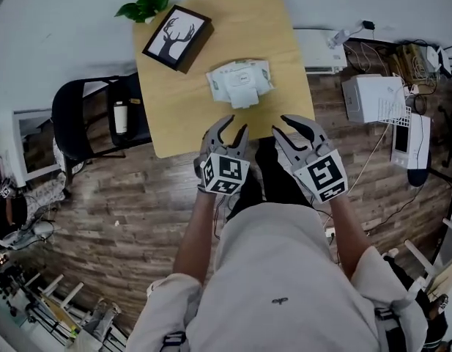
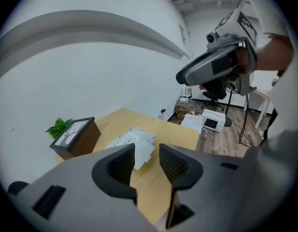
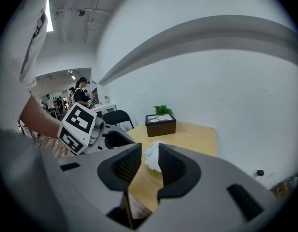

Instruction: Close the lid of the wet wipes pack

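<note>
The pack (image 1: 240,79) is looking light, soft and crinkly, likely sliding if pushed. Steadying its body at one side while pressing the stiffer lid (image 1: 242,98) down seems best. It is lying white and flat at mid-bench (image 1: 182,127), lid sticking open toward the person. The left tongs (image 1: 236,127) and right tongs (image 1: 279,125) are hovering open and empty by the near edge, apart from it.
</note>
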A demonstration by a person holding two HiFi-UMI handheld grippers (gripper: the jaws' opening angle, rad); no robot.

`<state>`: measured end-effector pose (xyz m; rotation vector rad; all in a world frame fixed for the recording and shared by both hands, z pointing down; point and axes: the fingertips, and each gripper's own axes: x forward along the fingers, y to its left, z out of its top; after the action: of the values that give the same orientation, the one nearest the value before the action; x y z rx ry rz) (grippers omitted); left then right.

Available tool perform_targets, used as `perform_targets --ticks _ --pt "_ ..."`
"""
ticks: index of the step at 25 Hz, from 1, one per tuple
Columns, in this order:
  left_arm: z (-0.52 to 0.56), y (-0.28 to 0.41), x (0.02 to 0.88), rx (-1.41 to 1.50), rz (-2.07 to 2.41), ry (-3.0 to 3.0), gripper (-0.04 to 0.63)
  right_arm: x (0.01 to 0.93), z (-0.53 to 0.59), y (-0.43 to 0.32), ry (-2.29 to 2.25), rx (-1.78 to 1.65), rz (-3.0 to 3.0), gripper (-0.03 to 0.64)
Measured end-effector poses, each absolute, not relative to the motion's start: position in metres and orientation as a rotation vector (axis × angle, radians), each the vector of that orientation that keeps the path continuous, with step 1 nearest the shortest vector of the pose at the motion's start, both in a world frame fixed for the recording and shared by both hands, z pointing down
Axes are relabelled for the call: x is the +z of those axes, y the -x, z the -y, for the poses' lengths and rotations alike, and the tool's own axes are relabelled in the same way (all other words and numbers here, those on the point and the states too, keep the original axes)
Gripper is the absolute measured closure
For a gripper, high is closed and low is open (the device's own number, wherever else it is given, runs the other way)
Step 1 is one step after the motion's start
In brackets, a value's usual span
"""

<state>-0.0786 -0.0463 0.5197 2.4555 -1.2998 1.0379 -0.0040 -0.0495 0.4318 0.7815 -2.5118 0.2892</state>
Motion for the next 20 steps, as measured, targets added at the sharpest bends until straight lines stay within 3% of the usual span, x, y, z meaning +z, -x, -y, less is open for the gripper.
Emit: perform_targets --ticks 20 --pt "0.098 0.073 0.629 1.538 1.148 -2.373 0.442 0.492 0.124 -0.013 -0.605 0.417 2.487 0.511"
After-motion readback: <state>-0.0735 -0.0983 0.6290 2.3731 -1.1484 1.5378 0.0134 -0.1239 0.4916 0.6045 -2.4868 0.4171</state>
